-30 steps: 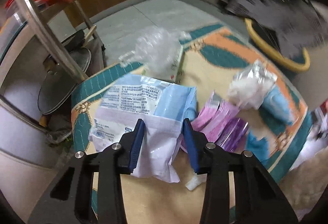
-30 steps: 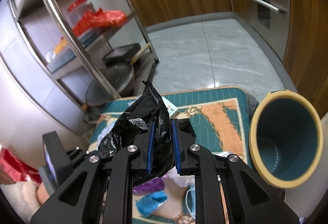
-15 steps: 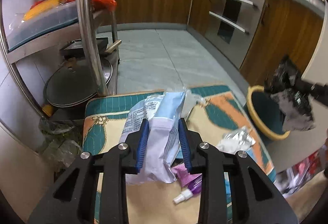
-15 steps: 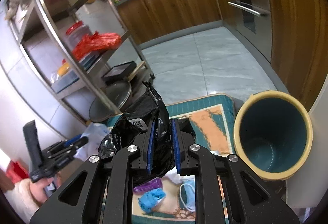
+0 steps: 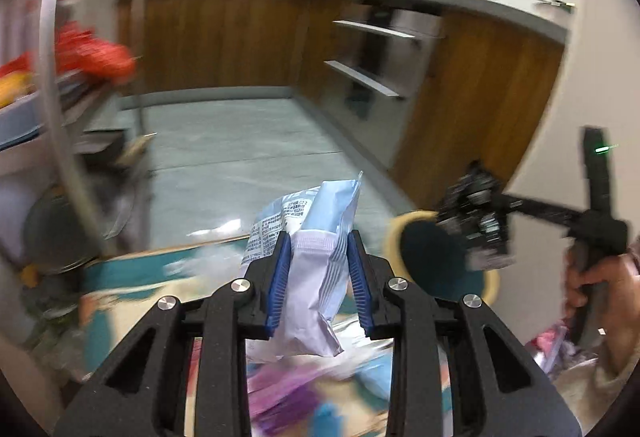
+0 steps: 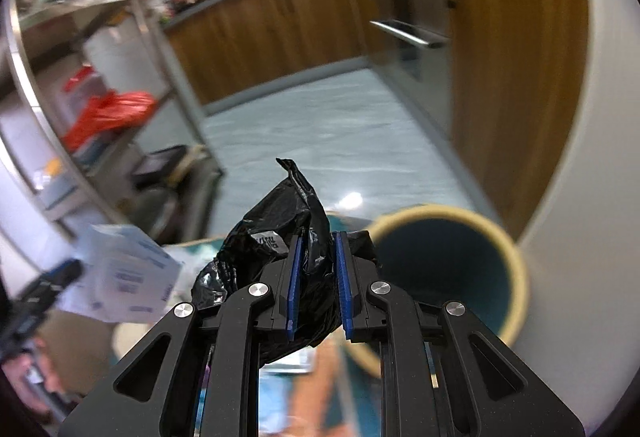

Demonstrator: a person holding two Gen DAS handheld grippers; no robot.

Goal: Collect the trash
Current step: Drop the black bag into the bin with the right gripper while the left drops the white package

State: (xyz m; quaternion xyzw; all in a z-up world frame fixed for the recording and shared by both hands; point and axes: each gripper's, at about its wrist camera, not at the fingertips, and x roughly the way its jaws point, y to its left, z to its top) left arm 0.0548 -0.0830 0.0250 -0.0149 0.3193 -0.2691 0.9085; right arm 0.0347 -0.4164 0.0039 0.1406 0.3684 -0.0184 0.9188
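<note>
Left gripper (image 5: pixel 320 277) clamps a light, crinkly wrapper (image 5: pixel 310 269) mid-body; right gripper (image 6: pixel 316 279) pinches a limp black bag (image 6: pixel 280 237) (slippery film), bin (image 6: pixel 452 269) lower right.

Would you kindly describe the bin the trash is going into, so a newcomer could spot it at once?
Find the wooden cabinets along the right of the kitchen; at their foot, beside the patterned rug, stands the trash bin. It is a round, open tub, teal inside with a pale yellow rim, the only container of its kind there.
</note>
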